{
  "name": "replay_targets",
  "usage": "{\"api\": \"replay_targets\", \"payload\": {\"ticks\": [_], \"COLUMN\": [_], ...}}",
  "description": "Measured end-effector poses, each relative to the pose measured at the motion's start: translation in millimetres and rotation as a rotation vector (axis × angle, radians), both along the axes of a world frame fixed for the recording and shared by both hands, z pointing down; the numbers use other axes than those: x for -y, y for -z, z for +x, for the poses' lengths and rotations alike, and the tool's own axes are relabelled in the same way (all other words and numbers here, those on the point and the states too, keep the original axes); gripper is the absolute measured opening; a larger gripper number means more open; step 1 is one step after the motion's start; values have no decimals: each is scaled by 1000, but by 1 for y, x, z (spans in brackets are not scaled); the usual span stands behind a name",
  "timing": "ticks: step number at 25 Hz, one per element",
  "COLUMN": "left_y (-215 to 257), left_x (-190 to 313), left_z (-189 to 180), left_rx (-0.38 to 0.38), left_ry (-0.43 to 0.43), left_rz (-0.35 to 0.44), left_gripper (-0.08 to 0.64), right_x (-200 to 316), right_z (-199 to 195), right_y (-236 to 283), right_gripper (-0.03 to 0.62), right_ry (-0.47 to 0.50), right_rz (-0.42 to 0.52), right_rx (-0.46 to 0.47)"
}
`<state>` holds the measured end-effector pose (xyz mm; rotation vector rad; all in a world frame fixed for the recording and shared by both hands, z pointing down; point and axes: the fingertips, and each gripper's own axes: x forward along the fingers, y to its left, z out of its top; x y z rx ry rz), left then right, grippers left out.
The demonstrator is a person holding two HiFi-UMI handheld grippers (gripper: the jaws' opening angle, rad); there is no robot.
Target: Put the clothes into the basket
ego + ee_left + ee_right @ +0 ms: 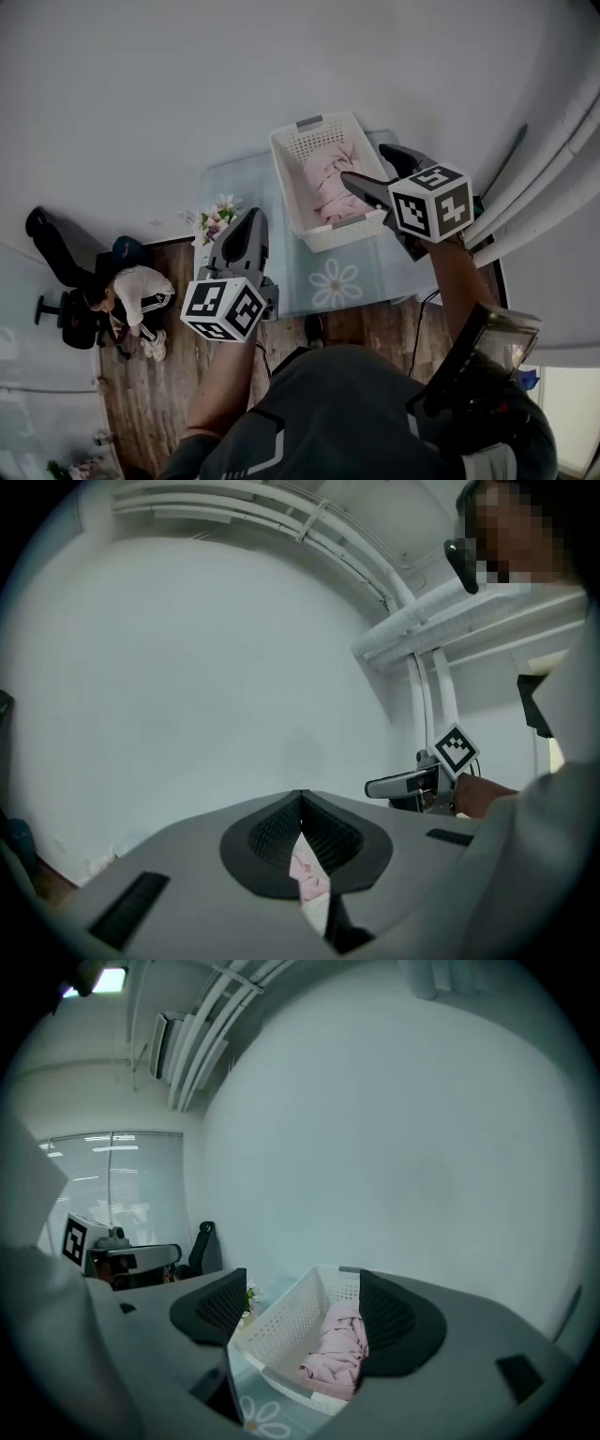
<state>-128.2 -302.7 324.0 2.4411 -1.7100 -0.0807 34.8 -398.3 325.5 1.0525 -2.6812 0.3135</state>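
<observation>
A white slatted basket [298, 150] stands on a glass table [234, 178], with a pink garment [328, 183] bunched inside it. My right gripper [366, 162] hovers over the basket's right side, jaws wide apart and nothing between them. In the right gripper view the basket [281, 1330] and the pink garment [337, 1352] lie beyond the open right gripper [300, 1299]. My left gripper [251, 217] hangs above the table's left edge, shut and empty. In the left gripper view the left gripper [301, 796] has its tips touching, and a sliver of pink garment [307, 874] shows behind them.
The table carries a flower print [336, 281] near its front edge and a small plant [216, 221] at its left corner. On the wooden floor to the left a person [131, 292] crouches beside a black chair [66, 319]. White pipes [534, 187] run along the right wall.
</observation>
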Motion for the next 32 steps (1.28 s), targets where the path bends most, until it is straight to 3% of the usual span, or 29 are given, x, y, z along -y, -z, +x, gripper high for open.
{"api": "replay_targets", "payload": {"ticks": [6, 8, 10, 18, 32], "left_y": [3, 5, 6, 11, 15], "left_x": [-30, -37, -43, -60, -85], "left_z": [14, 12, 9, -22, -124], "left_rx": [-33, -22, 14, 148, 94], "left_ry": [-4, 10, 19, 83, 35], "left_rz": [5, 8, -7, -11, 20], "left_gripper": [9, 9, 9, 9, 9], "right_x": [-36, -43, -52, -85, -123], "right_z": [19, 25, 25, 11, -72], "right_y": [8, 13, 20, 40, 38], "right_gripper": [281, 199, 162, 118, 34], "right_ry": [2, -32, -35, -80, -191], "right_rz": [37, 49, 62, 113, 115], "right_rx": [45, 63, 85, 149, 168]}}
